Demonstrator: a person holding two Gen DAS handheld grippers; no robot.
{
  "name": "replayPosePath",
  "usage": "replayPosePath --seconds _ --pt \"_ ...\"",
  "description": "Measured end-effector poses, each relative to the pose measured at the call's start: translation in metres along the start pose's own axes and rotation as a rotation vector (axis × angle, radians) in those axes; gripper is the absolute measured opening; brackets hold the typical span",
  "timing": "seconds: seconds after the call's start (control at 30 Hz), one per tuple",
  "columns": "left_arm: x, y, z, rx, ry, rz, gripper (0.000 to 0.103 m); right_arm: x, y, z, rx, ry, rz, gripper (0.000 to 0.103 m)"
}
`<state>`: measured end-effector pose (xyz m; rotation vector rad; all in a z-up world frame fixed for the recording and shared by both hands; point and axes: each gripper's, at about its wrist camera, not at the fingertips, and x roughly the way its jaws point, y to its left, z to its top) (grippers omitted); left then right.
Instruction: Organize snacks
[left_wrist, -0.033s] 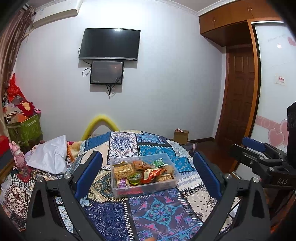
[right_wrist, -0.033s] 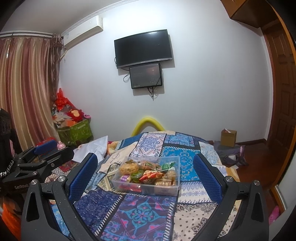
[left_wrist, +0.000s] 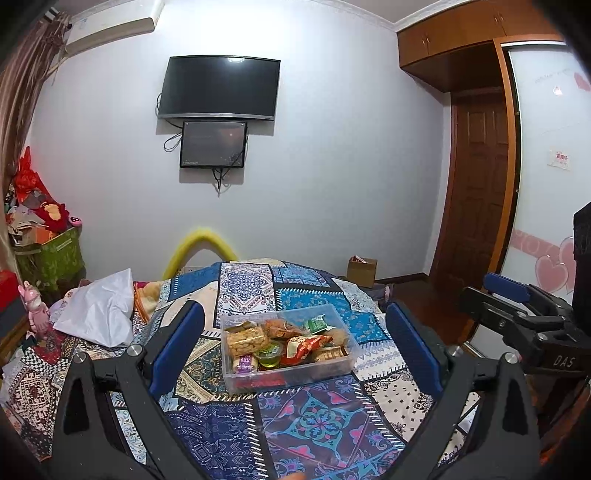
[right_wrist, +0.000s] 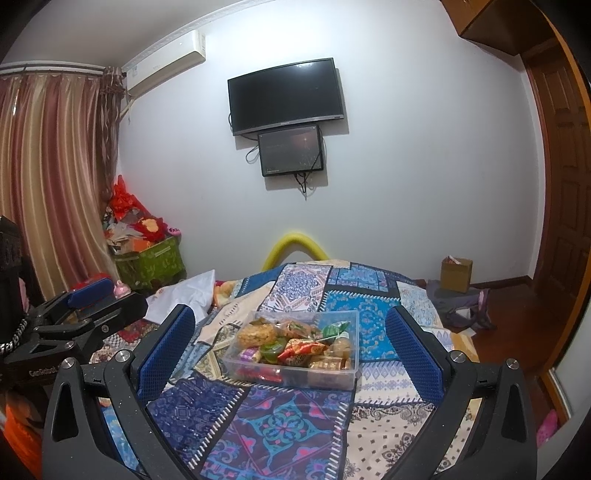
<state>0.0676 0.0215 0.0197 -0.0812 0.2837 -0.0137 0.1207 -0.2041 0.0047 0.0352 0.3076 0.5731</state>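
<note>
Ahead of both pairs of jaws, centred between the blue pads, sits the clear plastic box (left_wrist: 288, 350) heaped with snacks (left_wrist: 280, 341): a peanut bar, red and green wrappers, a green jelly cup. It rests on the patchwork cloth (left_wrist: 314, 417), well beyond my fingertips in either view.

My left gripper (left_wrist: 291, 343) stands spread wide and carries nothing; my right gripper (right_wrist: 290, 341) is likewise fully apart and empty. Neither touches the box.

What worries me, as a judgement only: the packets are piled loose and overlap, so closing on one could drag or pinch its neighbour, and crinkly wrappers tend to slip from flat pads. The box looks light and sits on soft, wrinkled fabric, so a push on its wall from one side might skate or tip it rather than hold it steady. The jelly cup would probably squash or pop free under a hard squeeze. With both tools aimed at the same spot, they could also knock together if brought in at once; the right gripper shows at the right edge of my left view, the left one at the left edge of my right view, so they are side by side.

Both are held raised above the cloth, level, pointing forward and slightly down toward the box.
</note>
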Motion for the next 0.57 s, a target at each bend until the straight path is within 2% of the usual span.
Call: replayPosePath --seconds 0.33,0.57 --pt "0.0023 -0.0016 -0.0016 -0.007 0.010 -0.031 0.100 0.0061 -0.0049 -0.0025 0.009 0.018 0.002 0.103" --pt "0.0099 0.0014 -0.0045 -0.018 0.032 -0.027 0.100 0.0097 -0.0064 -0.0051 0.009 0.030 -0.002 0.103"
